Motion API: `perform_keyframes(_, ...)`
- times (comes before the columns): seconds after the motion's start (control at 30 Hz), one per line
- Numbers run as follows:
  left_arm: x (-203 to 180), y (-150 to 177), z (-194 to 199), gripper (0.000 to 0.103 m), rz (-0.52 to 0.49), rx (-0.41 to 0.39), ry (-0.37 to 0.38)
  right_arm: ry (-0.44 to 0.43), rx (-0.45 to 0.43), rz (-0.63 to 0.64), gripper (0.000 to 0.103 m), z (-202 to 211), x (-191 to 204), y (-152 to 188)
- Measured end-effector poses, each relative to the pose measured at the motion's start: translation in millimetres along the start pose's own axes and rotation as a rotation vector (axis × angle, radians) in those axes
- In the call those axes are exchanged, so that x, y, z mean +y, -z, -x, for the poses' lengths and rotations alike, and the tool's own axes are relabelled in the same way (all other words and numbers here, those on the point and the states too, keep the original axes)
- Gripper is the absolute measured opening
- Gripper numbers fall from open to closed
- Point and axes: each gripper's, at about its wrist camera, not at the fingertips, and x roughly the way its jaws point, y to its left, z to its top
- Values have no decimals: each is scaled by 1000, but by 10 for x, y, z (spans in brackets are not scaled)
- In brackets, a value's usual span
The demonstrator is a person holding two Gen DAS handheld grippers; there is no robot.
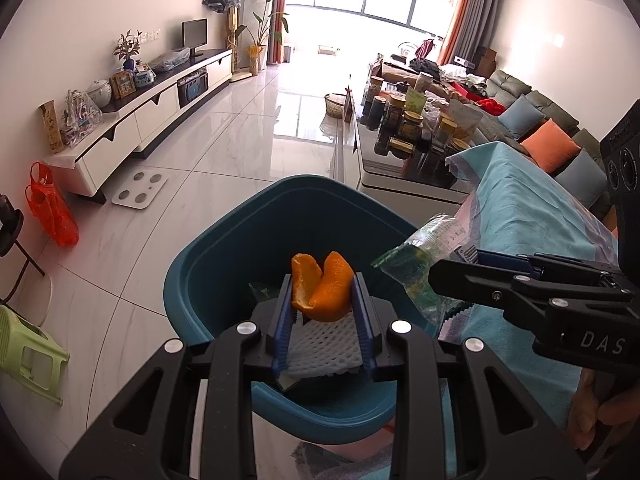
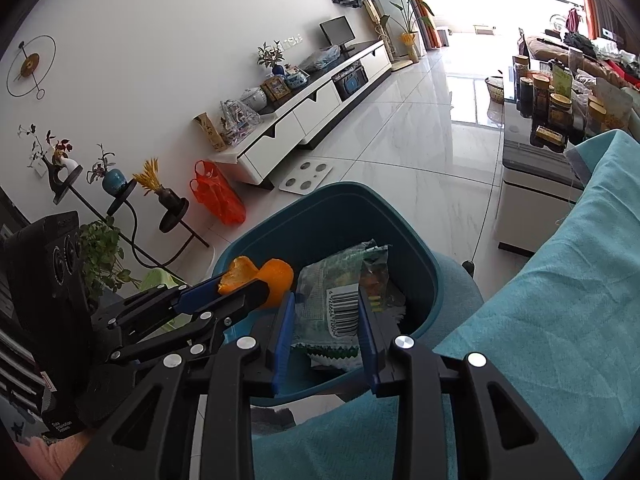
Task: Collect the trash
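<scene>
A teal trash bin [image 1: 224, 248] stands on the floor beside a table with a teal cloth [image 1: 520, 216]. My left gripper [image 1: 323, 286] is shut on an orange peel [image 1: 322, 286] and holds it over the bin's opening. White foam netting [image 1: 324, 348] lies in the bin below it. My right gripper [image 2: 326, 300] is shut on a green plastic wrapper [image 2: 336, 300] with a barcode, also over the bin [image 2: 416, 248]. In the right wrist view the left gripper with the peel [image 2: 260, 280] is at the left. In the left wrist view the right gripper and wrapper [image 1: 420, 256] come in from the right.
An orange plastic bag [image 1: 50, 208] and a white scale [image 1: 140, 192] lie on the tiled floor by the white TV cabinet [image 1: 152, 116]. A green stool [image 1: 28, 356] is at left. A glass coffee table [image 1: 404, 148] with several jars stands beyond the bin.
</scene>
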Motion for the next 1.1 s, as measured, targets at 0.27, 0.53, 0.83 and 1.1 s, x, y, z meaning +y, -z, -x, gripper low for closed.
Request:
perform_keyframes(0.27, 0, -8, -107, 30, -2, 9, -9, 18, 20, 0, 29, -59, 12, -46)
perform_keyframes(0.53, 30, -18, -187, 34, -3, 9, -21, 29, 24, -14, 34, -94, 3, -73)
perform_keyframes(0.83, 61, 0, -134, 61, 6, -13, -25, 22, -15, -41, 41, 18, -64, -11)
perform_keyframes(1.1, -30, 107, 368, 87, -34, -148, -4, 75, -190, -24, 63, 609, -104, 270)
